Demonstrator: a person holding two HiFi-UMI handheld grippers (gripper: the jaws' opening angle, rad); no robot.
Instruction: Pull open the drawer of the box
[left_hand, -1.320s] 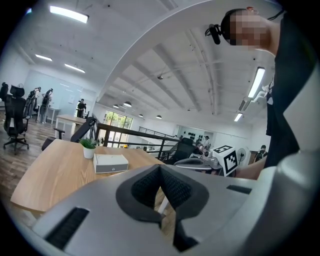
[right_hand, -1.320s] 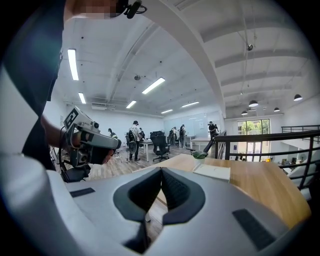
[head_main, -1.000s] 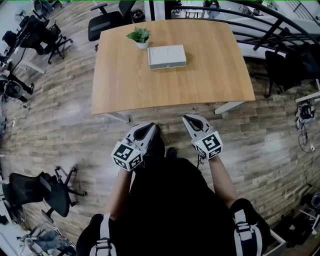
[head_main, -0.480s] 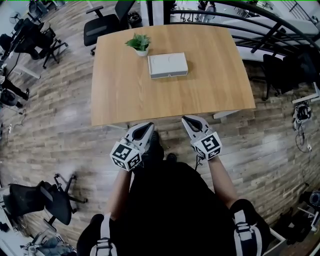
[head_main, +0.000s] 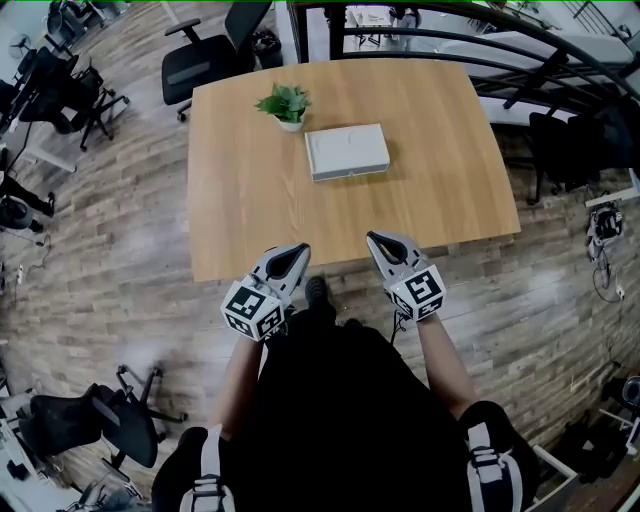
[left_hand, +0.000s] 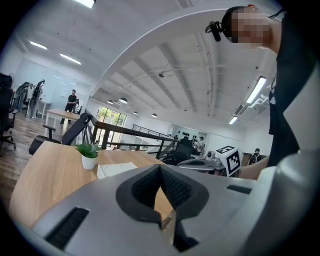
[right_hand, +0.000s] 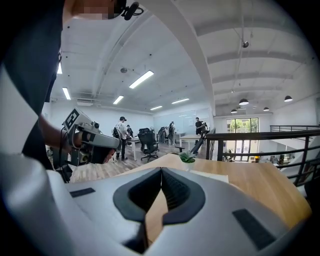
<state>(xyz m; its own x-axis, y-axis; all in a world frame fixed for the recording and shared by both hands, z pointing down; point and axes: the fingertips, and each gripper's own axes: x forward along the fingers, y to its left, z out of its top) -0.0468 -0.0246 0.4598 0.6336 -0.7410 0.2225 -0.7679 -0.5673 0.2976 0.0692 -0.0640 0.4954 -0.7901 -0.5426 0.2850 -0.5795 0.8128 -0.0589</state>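
Head view: the box's (head_main: 347, 152) drawer is hard to make out, perhaps on its near side. A potted plant (head_main: 287, 104) stands beside it. The left gripper (head_main: 299, 251) and right gripper (head_main: 373, 239) are pinched together, empty.

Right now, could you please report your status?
Left gripper, right gripper shut, empty, at table edge. Box mid-table, untouched. Plant beside it, not blocking.
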